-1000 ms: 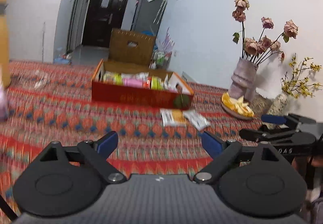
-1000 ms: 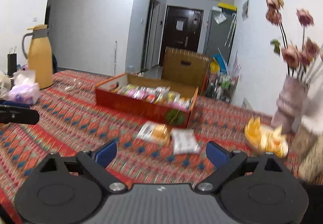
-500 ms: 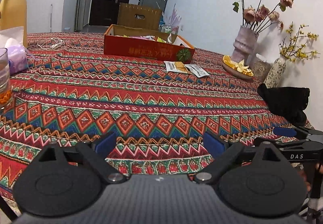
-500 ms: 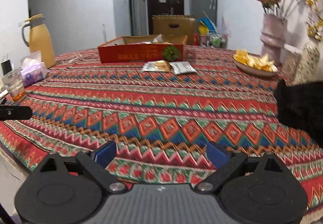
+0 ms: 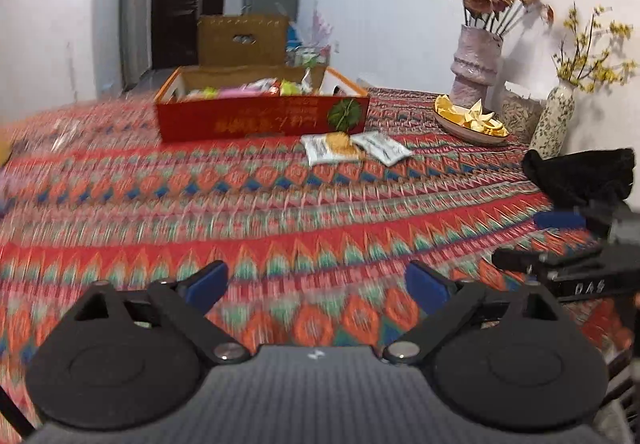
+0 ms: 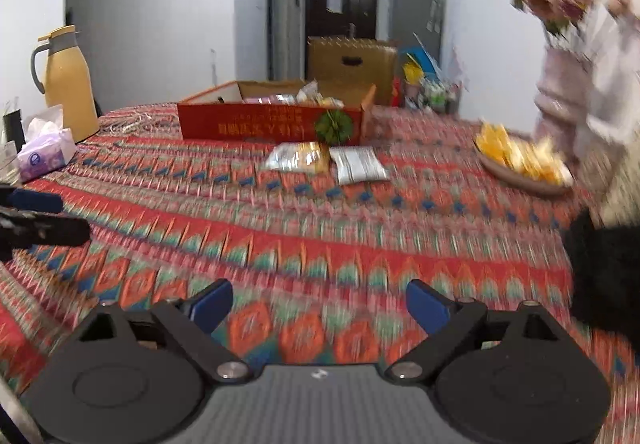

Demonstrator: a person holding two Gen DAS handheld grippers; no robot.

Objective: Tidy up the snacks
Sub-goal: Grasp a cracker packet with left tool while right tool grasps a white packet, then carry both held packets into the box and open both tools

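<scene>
Left to right in the right wrist view: yellow jug [image 6: 66, 83], tissue pack [image 6: 46, 153], red box [image 6: 272, 123] already part-filled with snacks, two packets [image 6: 326, 161] lying side by side on the patterned cloth [image 6: 320, 236] just in front of the box, dish of orange pieces [image 6: 524, 163], pink vase [image 6: 560, 111].

Left gripper [image 5: 316, 284]: jaws have just been opening, now wide apart, nothing between them. Right gripper [image 6: 319, 306]: jaws have just been closing a little, but stand well apart and empty. Both are well short of the packets.

Risks, as I judge them:
- Packets are flat and slick, and touch or overlap; a pinch could take both or slide one away (cloth may bunch under the pads).
- The two grippers converging on the same spot could collide.
- A wide swing right could clip the dish or vase.

Count: loose packets, two; boxes, one; vases, two in the left wrist view (second, speckled [image 5: 554, 123]); dishes, one. Snacks inside the box too blurred to count.
</scene>
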